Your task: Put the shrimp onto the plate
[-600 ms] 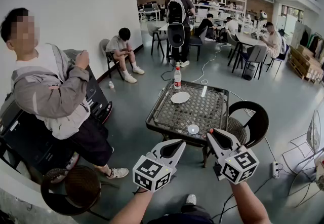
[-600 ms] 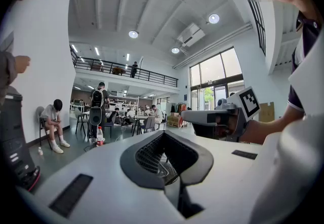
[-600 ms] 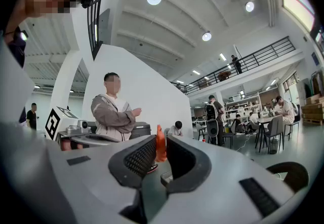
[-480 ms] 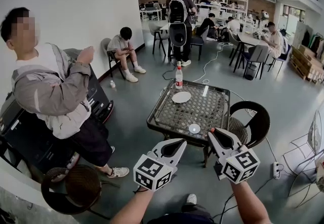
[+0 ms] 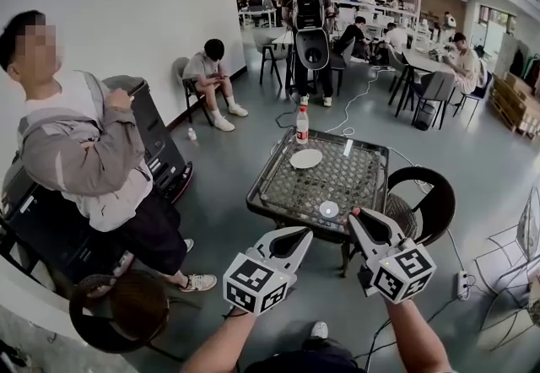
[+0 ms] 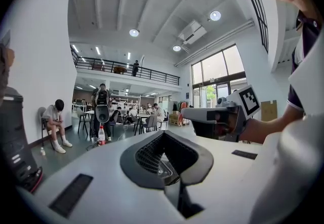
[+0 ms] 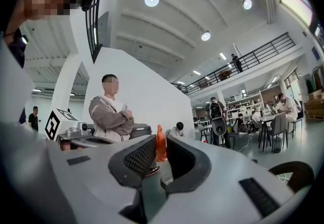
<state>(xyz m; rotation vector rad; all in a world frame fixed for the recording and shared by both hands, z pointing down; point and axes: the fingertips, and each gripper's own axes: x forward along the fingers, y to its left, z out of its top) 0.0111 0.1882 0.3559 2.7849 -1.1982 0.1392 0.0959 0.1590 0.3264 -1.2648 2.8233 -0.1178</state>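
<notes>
An orange shrimp [image 7: 161, 143] stands pinched between the tips of my right gripper [image 7: 160, 148], which is shut on it. In the head view that gripper [image 5: 356, 216] is held in the air short of the table's near edge, and the shrimp shows only as a red speck at its tip. The white plate [image 5: 305, 159] lies at the far side of the dark wicker table [image 5: 274, 194]. My left gripper [image 5: 304, 234] hovers beside the right one, lower and to the left. Its jaws [image 6: 163, 137] are shut with nothing between them.
A small white dish [image 5: 329, 209] sits near the table's front edge, and a bottle [image 5: 302, 125] with a red label stands at its far left corner. Round wicker chairs stand at the right [image 5: 426, 198] and lower left [image 5: 126, 312]. A person [image 5: 84, 160] stands at the left.
The standing person's raised hand has come down to the chest. Both grippers have shifted slightly right with the view, and keep their hold.
</notes>
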